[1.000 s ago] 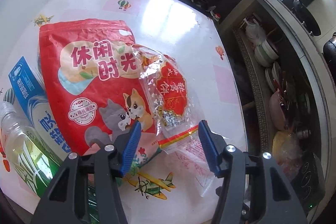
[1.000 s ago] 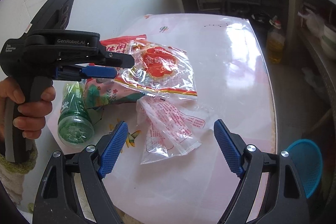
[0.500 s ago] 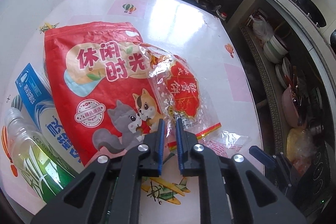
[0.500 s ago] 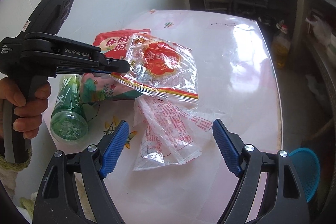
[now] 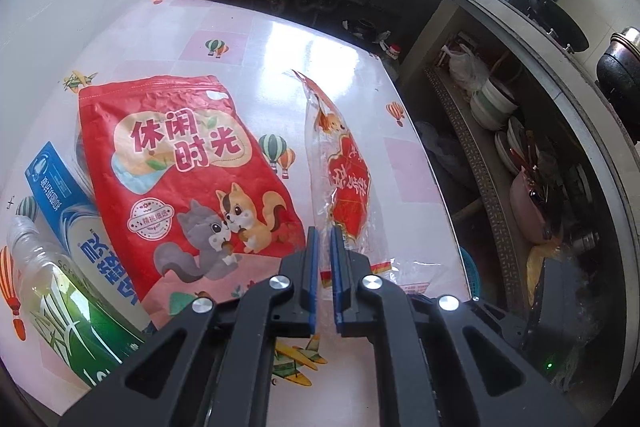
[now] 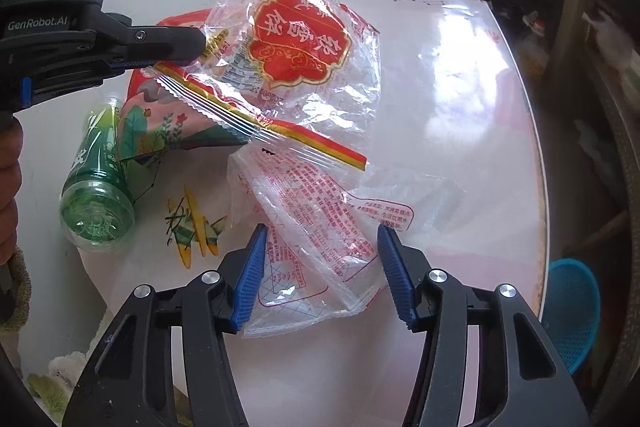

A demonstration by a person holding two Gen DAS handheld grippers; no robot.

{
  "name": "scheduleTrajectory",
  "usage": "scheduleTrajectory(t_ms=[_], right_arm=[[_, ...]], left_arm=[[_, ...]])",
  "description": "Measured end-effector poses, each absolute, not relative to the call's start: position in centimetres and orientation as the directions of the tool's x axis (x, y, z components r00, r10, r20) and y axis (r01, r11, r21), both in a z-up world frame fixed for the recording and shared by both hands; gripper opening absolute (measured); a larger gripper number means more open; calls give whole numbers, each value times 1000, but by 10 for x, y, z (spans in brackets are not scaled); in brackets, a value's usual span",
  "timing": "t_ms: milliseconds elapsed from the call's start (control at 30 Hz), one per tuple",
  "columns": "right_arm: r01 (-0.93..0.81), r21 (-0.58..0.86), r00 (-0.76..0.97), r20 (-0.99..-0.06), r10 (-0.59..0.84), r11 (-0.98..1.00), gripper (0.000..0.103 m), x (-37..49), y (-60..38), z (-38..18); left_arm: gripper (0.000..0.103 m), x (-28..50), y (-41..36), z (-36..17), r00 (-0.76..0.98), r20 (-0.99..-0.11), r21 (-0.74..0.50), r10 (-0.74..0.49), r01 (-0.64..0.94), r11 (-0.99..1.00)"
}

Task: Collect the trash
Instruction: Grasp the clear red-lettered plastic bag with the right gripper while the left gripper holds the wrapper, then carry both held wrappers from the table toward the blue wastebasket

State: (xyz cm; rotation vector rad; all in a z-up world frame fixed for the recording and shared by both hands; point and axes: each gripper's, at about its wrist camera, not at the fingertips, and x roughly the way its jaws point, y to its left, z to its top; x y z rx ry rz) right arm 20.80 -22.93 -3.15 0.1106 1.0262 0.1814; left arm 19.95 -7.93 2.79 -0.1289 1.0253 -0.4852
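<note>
My left gripper (image 5: 323,231) is shut on the lower edge of a clear wrapper with a red label (image 5: 346,183). The wrapper hangs lifted and folded above the pink table (image 5: 320,47). The right wrist view shows that gripper (image 6: 198,45) pinching the same wrapper (image 6: 300,43) at its striped seal. A second clear wrapper with red print (image 6: 320,203) lies flat on the table. My right gripper (image 6: 321,229) is low over it, jaws closing, one blue pad on each side of the wrapper. The pads do not press it.
A big red snack bag (image 5: 180,163), a blue box (image 5: 60,203) and a green bottle (image 6: 96,195) lie at the table's left. A blue basket (image 6: 576,311) stands on the floor to the right. Shelves of dishes (image 5: 500,115) run along the right wall.
The left jaws shut on the red-label wrapper and lifted it off the snack bag. The right gripper sank toward the printed wrapper and its jaws narrowed.
</note>
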Motion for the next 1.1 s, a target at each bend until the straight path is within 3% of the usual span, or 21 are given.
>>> scheduleTrajectory(t_ms=[200, 267, 600, 1100], right_arm=[[4, 162, 490, -860, 139, 987, 46, 177, -257, -28], [40, 160, 485, -866, 120, 986, 37, 163, -268, -26], [171, 198, 470, -877, 97, 965, 36, 131, -299, -26], [185, 199, 456, -885, 95, 962, 33, 128, -303, -25]], left_arm=[[5, 180, -93, 27, 390, -776, -362, -495, 367, 857], [5, 173, -99, 24, 375, -774, -372, -510, 382, 846], [5, 159, -115, -1, 326, -776, -416, -540, 379, 826], [9, 153, -118, -26, 292, -813, -403, -503, 341, 849]])
